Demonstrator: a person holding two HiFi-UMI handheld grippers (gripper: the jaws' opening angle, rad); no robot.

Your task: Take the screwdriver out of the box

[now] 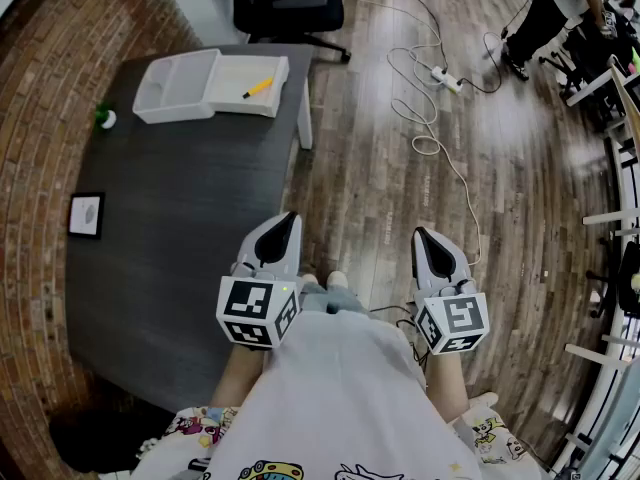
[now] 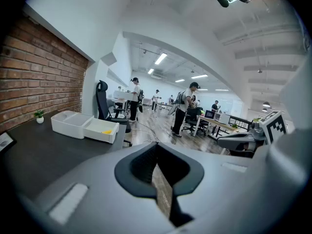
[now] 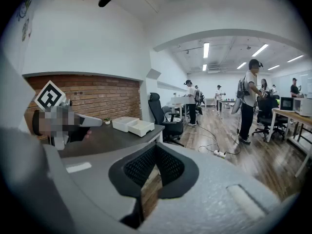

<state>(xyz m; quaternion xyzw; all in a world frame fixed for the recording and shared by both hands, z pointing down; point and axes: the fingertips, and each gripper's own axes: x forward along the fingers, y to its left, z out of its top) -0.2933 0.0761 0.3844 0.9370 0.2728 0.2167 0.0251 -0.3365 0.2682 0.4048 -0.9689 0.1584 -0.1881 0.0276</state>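
While the screwdriver (image 1: 257, 87) lies in the box (image 1: 170, 114) at the far end of the surface (image 1: 180, 218), nothing's begun; left hand-held gripper (image 1: 288, 223) and right hand-held gripper (image 1: 421, 238) hang closed, empty, well away. Reach, grasp, lift all remain.

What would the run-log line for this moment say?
task: not started | left gripper: shut, empty | right gripper: shut, empty | screwdriver: in box

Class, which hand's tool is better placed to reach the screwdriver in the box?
Probably left: the left tool sits at the table edge facing the box; the right tool hangs over floor.
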